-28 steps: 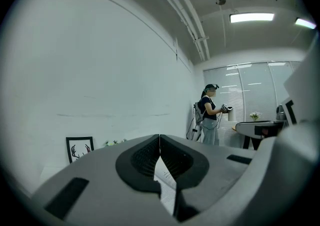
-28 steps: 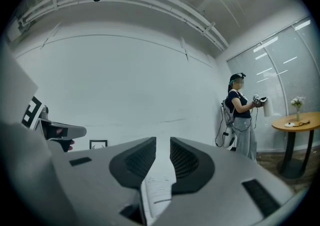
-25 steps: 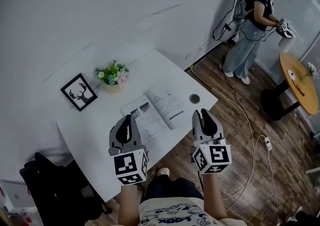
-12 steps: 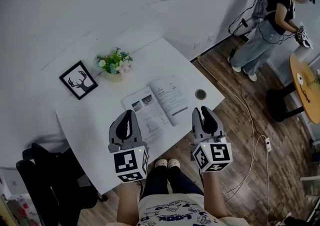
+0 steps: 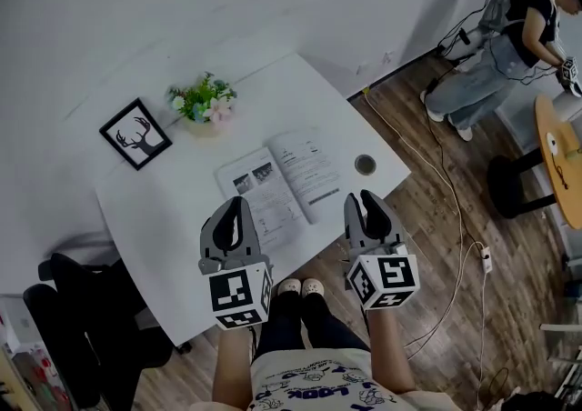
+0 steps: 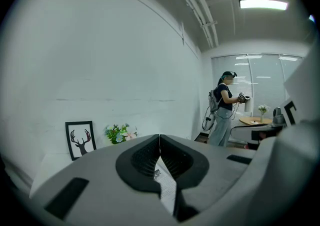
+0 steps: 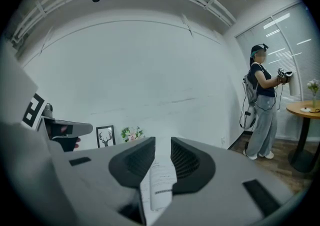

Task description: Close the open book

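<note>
— Where's the book?
— I see the book (image 5: 282, 184) lying open on the white table (image 5: 145, 218), near its front edge, just ahead of both grippers.
— And the tongs?
— My left gripper (image 5: 236, 205) has its tips together and is empty. My right gripper (image 5: 364, 199) shows a narrow gap with nothing in it.

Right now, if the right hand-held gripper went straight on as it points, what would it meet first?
Probably the open book, seen between the right hand-held gripper's parted, empty jaws. Its height above the table is unclear, so it might pass over instead.
</note>
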Available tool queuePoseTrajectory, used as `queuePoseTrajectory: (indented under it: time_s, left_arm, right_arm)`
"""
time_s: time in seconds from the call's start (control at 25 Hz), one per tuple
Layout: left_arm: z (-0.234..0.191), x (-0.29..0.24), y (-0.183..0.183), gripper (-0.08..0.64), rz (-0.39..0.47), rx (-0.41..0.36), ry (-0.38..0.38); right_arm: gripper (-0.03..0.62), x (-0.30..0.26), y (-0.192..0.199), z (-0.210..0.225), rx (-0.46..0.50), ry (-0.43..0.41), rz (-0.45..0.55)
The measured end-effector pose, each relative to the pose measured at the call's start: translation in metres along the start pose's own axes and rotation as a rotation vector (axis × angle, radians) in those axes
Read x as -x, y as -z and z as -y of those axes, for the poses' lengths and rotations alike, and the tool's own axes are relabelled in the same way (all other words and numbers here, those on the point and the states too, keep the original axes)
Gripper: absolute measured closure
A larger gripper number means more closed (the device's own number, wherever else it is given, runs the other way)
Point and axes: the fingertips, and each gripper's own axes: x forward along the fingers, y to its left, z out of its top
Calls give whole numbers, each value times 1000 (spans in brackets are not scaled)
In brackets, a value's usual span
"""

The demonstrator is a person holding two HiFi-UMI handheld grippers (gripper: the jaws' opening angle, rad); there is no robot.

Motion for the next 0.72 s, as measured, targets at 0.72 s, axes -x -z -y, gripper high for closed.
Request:
queuePoseTrajectory:
  time_s: [0.72]
  left_arm:
    - [13,-17,53,537,-101,0,17]
  right_arm:
    - [500,-14,110,19,-201,1,-197]
